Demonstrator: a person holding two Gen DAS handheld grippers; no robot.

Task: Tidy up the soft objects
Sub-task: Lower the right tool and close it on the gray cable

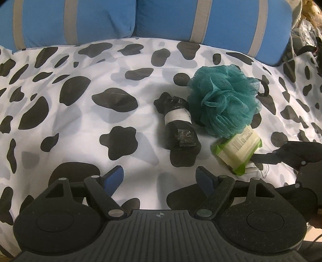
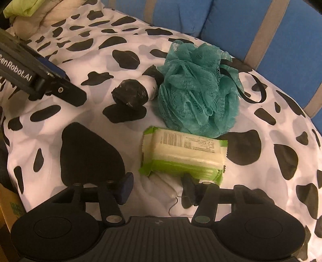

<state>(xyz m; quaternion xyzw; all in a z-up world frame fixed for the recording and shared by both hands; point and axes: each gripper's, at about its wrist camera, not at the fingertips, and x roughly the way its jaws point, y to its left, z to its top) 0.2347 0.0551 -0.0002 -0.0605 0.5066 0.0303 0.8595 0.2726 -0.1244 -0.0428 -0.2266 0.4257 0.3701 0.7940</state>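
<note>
We had the wipes pack (image 2: 182, 154) lying just in front of the teal pouf (image 2: 198, 90). Our right gripper (image 2: 159, 184) stood unclenched at the pack's near edge, gripping nothing; it needed a squarer bite. Our left gripper (image 1: 160, 178) hung released.

On the bed (image 1: 80, 125) the loofah (image 1: 224, 98) is the landmark: the roll (image 1: 177, 125) lies just left of it, the wipes pack (image 1: 236, 150) just before it, touching it, and the pillows (image 1: 161, 18) lie behind it.
</note>
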